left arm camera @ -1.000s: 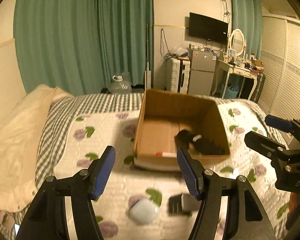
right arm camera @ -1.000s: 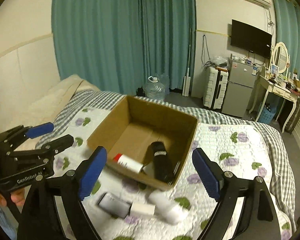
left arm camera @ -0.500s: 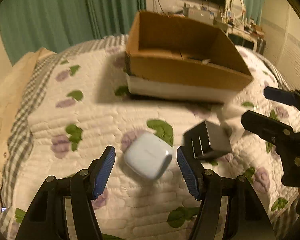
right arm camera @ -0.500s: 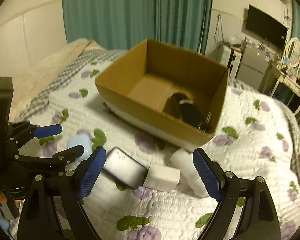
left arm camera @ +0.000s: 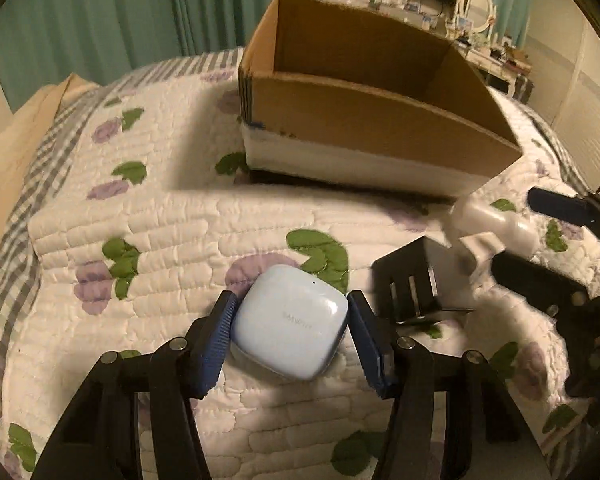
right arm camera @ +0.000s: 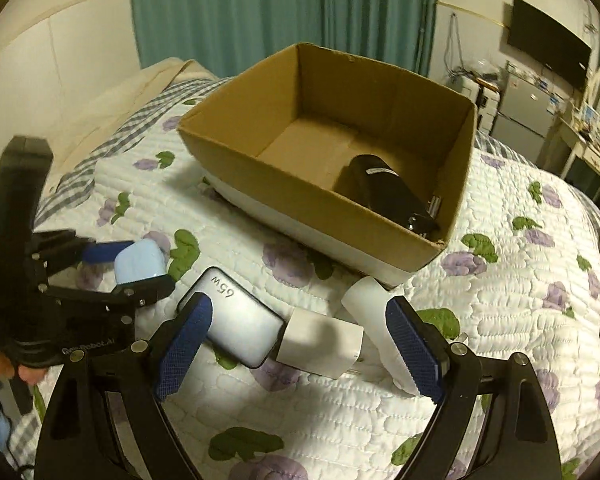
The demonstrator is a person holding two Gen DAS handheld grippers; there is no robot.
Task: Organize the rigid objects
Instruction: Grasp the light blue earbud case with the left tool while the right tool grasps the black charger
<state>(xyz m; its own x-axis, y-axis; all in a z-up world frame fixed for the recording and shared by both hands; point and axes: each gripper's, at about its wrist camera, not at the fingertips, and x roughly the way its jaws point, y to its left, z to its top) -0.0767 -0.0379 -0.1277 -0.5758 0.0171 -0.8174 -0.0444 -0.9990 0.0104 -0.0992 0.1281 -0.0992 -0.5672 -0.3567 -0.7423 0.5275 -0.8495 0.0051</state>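
Observation:
My left gripper (left arm camera: 290, 324) is closed onto a pale blue earbud case (left arm camera: 290, 322) that lies on the quilt; both pads touch its sides. It also shows in the right wrist view (right arm camera: 140, 266). My right gripper (right arm camera: 300, 344) is open, low over a white square charger (right arm camera: 320, 342), with a silver 65W charger (right arm camera: 240, 320) at its left finger and a white cylinder (right arm camera: 374, 312) at its right. The silver charger also shows in the left wrist view (left arm camera: 418, 284). A cardboard box (right arm camera: 244, 160) behind holds a black object (right arm camera: 384, 192).
All lies on a bed with a floral quilt (right arm camera: 500, 320). A beige pillow (left arm camera: 12, 128) is at the left. Green curtains, a fridge (right arm camera: 520, 108) and a dressing table stand beyond the bed.
Both grippers dropped from above the box to the quilt. My left gripper closed from wide open onto the earbud case. My right gripper stayed open and came down over the chargers.

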